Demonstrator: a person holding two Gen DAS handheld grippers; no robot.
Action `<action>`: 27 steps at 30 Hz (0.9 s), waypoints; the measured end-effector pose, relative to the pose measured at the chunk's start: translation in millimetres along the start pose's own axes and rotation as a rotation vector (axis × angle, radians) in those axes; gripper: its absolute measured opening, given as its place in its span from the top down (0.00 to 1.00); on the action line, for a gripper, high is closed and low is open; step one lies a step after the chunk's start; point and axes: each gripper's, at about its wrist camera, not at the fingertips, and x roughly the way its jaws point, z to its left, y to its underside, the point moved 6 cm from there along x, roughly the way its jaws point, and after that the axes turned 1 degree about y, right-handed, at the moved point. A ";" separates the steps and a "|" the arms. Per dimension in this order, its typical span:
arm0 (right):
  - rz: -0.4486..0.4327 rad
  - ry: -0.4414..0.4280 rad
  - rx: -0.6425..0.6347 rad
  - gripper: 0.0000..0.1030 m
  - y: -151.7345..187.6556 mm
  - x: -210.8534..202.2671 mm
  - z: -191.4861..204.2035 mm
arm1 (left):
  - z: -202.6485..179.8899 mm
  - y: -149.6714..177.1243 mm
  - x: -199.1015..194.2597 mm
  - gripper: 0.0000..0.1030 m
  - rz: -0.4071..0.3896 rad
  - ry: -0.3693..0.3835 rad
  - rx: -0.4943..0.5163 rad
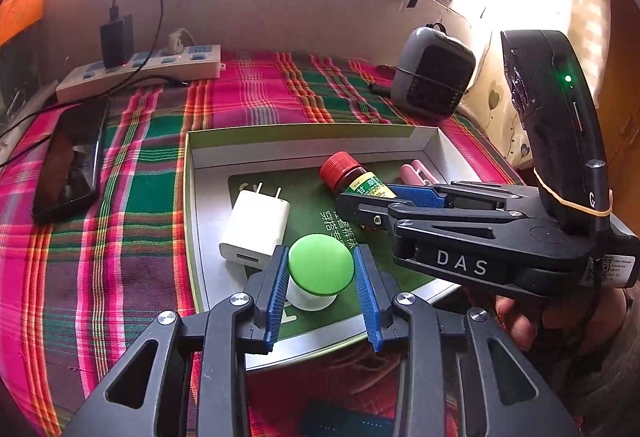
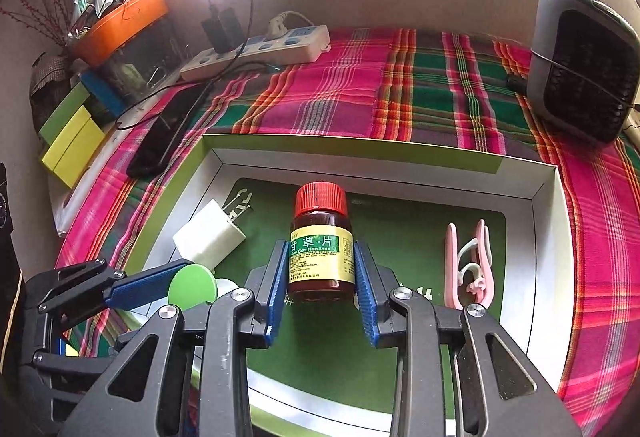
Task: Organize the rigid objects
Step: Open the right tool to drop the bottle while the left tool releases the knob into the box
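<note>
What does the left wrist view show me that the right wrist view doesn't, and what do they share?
Only the left wrist view: the right gripper's black camera housing with a green light, and a hand beneath it.

Only the right wrist view: the orange plastic basket and yellow-green boxes left of the cloth.

Both: the shallow white box, red-capped brown medicine bottle between the right gripper's pads, green-lidded white jar between the left gripper's pads, white charger plug, pink clip, black phone, power strip.

right claw [image 2: 321,287] gripping medicine bottle [image 2: 321,237], box [image 2: 544,197]
</note>
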 end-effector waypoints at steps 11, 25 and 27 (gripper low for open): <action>0.000 -0.003 0.011 0.58 1.1 -0.2 0.4 | -0.6 1.1 -1.4 0.65 0.005 -0.015 0.002; -0.021 -0.001 0.042 0.53 7.6 -13.0 -1.0 | -4.5 7.6 -13.0 0.56 -0.001 -0.035 0.007; -0.031 0.001 0.045 0.53 8.2 -17.4 -1.4 | -5.6 8.8 -15.5 0.56 -0.004 -0.035 0.008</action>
